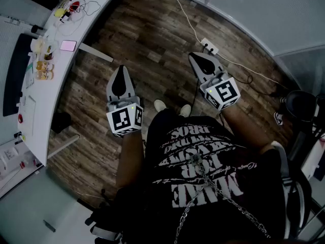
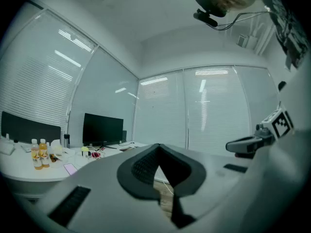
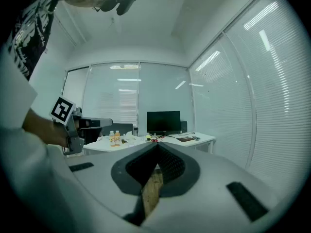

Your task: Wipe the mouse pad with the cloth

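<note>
- Position: person stands on the wood floor (image 1: 152, 39), apart from the white desk (image 1: 56, 100), with one gripper in each hand. Both point roughly level, out over the floor.
- Left gripper (image 1: 121, 69): clenched, the dark pads meet at the tips and nothing sits between them. Only floor shows through the slit below the tips.
- Right gripper (image 1: 196, 56): clenched, tips together, empty. It is held beside the left one and well apart from it.
- Desk contents, head view: two bottles (image 1: 43, 70) of orange drink near the edge, a pink phone (image 1: 68, 46) just beside them, and a tangle of cables further along.
- Task item: in the right gripper view a dark flat pad (image 3: 186, 139) lies on the desk, right of the black monitor (image 3: 164, 122). It looks like the mouse pad but is too small to confirm. It is well away from both grippers.
- Cloth: cannot be made out in any view.
- Floor: white power strip (image 1: 209, 46) with its cord ahead of the right gripper.
</note>
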`<state>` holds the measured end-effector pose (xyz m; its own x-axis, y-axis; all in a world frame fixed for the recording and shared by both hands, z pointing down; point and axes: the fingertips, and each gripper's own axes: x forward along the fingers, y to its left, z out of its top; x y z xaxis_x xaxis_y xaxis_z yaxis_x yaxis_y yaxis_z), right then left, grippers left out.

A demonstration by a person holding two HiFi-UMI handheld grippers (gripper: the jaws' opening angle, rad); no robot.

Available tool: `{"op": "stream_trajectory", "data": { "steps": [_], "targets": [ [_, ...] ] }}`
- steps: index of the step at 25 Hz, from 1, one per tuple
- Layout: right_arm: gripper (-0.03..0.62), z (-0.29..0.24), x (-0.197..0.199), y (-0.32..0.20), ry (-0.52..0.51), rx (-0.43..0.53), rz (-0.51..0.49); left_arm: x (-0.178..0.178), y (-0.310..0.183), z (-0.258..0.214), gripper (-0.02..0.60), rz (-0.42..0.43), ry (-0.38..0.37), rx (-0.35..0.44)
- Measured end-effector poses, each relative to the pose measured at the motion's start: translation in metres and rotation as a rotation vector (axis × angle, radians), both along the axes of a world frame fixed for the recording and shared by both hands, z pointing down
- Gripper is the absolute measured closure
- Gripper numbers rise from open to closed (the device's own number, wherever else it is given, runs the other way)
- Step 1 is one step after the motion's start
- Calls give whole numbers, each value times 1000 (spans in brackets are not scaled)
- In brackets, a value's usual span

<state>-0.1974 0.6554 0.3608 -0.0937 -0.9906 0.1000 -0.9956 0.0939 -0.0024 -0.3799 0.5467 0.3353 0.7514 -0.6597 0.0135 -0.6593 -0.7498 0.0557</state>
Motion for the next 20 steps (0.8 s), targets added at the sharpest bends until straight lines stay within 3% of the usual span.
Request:
{"op": "stream_trajectory", "data": {
  "steps": [11,20],
  "targets": [
    [600,-15,-10,-69,30,4,73,7,-77,10,575,86,5,-39],
    [600,-25,16,-91,60,1,155,23,-112,16,575,118,38,-67]
  ]
}}
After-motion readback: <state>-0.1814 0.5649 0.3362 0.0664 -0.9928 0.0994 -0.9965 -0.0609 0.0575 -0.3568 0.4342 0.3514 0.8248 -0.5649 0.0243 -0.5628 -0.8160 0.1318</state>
